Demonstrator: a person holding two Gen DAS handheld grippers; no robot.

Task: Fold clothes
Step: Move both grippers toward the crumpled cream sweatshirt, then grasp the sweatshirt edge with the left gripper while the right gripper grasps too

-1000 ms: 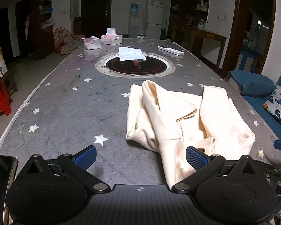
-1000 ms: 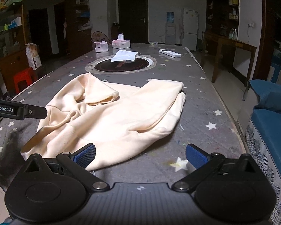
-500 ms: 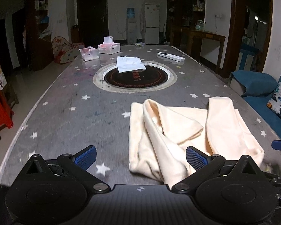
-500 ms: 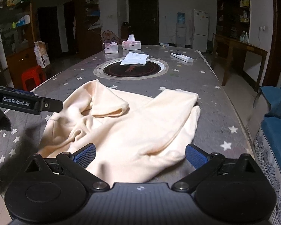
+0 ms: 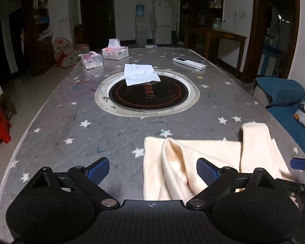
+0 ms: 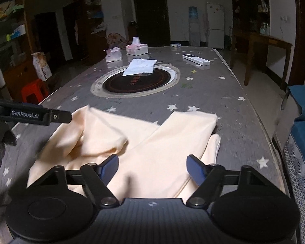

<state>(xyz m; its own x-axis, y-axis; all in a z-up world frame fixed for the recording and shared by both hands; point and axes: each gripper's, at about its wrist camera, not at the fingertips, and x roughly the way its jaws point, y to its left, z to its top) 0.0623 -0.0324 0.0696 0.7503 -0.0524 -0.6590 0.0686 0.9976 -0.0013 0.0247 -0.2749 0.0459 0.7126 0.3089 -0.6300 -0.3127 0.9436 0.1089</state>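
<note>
Cream garment (image 6: 156, 142) crumpled on starred table (image 5: 71, 122), left gripper (image 5: 152, 171) and right gripper (image 6: 152, 167) both spread wide, empty.

The cream garment (image 6: 152, 142) is soft matt cloth, smooth with loose rolled folds; the table (image 5: 71, 122) has a grey, scuffed cover printed with white stars, faintly glossy toward 12 o'clock; the round hob (image 5: 148, 95) inset there is glossy black glass in a dull metal ring; on it lies a thin white tissue (image 5: 140, 77), crumpled paper; the remote (image 5: 189, 63) at 1 o'clock is smooth white plastic; both gripper bodies are matt black plastic, with ribbed blue pads (image 5: 206, 171).
</note>
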